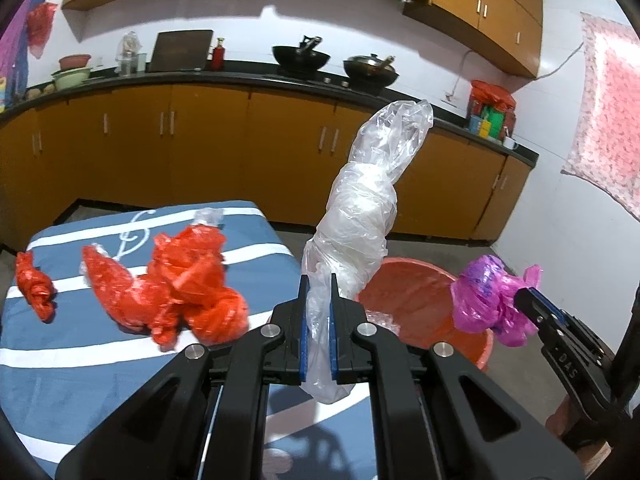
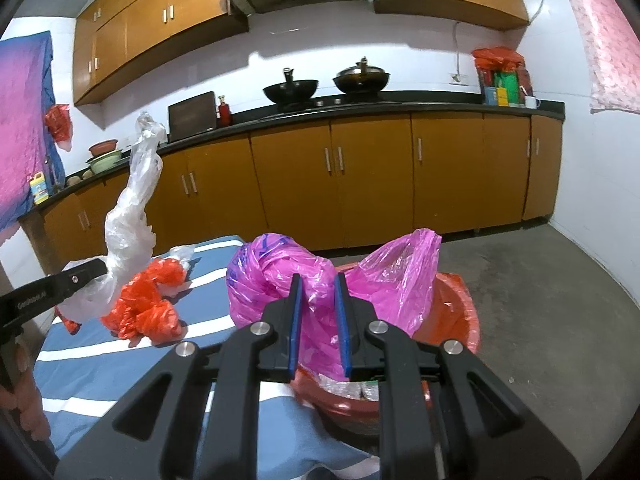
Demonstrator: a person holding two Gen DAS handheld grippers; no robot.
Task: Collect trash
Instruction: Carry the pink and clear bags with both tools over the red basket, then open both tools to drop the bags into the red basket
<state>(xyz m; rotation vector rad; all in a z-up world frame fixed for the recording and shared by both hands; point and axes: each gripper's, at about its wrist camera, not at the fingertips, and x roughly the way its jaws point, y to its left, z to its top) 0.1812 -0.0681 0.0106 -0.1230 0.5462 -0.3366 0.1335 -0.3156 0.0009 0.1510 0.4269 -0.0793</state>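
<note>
My left gripper (image 1: 319, 288) is shut on a long clear plastic bag (image 1: 360, 208) that stands up from its blue pads, beside the red basin (image 1: 416, 292). My right gripper (image 2: 319, 284) is shut on a crumpled pink plastic bag (image 2: 280, 276), held over the same red basin (image 2: 460, 312). In the left wrist view the pink bag (image 1: 486, 300) and the right gripper (image 1: 528, 300) hang over the basin's right side. A large red plastic bag (image 1: 176, 288) and a small red one (image 1: 34, 284) lie on the blue striped cloth (image 1: 80, 360). Clear plastic lies inside the basin.
The basin stands on the grey floor (image 2: 540, 300) at the table's right edge. Brown kitchen cabinets (image 2: 360, 176) with a black counter run along the back wall, with two woks (image 2: 292, 90) on the stove. A pink cloth (image 1: 612, 120) hangs at the right.
</note>
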